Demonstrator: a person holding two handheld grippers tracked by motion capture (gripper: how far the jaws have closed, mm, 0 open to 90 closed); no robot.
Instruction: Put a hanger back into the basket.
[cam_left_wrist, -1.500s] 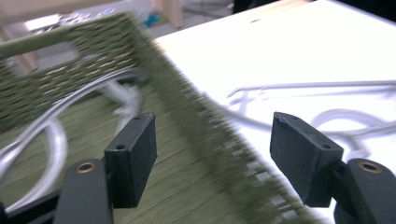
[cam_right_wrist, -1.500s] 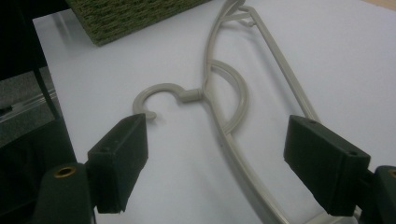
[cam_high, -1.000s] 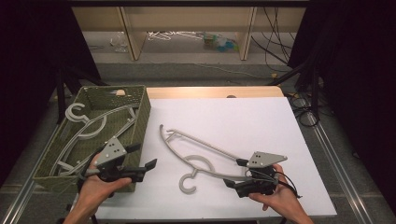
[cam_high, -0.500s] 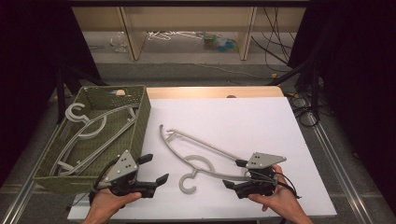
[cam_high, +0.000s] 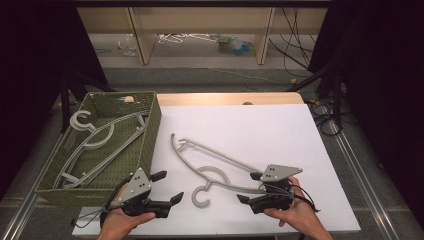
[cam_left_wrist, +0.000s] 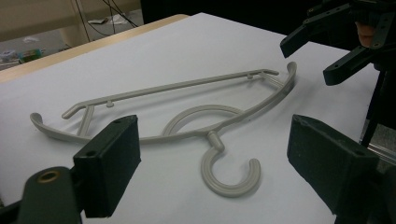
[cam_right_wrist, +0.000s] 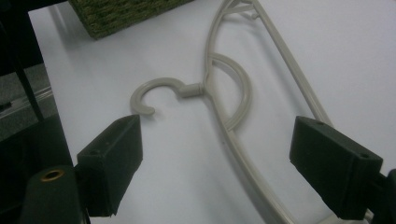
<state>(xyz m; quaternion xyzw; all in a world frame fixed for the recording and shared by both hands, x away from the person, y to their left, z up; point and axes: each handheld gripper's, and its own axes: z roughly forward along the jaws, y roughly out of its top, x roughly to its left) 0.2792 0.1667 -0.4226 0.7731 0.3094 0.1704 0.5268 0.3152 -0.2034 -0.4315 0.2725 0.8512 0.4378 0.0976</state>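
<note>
A wooden shelf unit (cam_high: 200, 30) stands behind the white-covered table (cam_high: 260, 125), grey floor (cam_high: 200, 62) between, dark surroundings.

Hanger (cam_high: 215, 167): pale grey plastic. Basket (cam_high: 150, 135): olive-green weave. Counter (cam_high: 260, 130): white top, light wood edge. Left gripper (cam_high: 167, 187) and right gripper (cam_high: 247, 187): black, grey plates.

No writing, label, brand, number or sign can be read anywhere; the grey hanger (cam_high: 215, 172) on the white surface (cam_high: 280, 130) bears no marking that can be made out; the woven basket (cam_high: 150, 135) is likewise plain; the clutter on the far shelf is too small and blurred to read.
</note>
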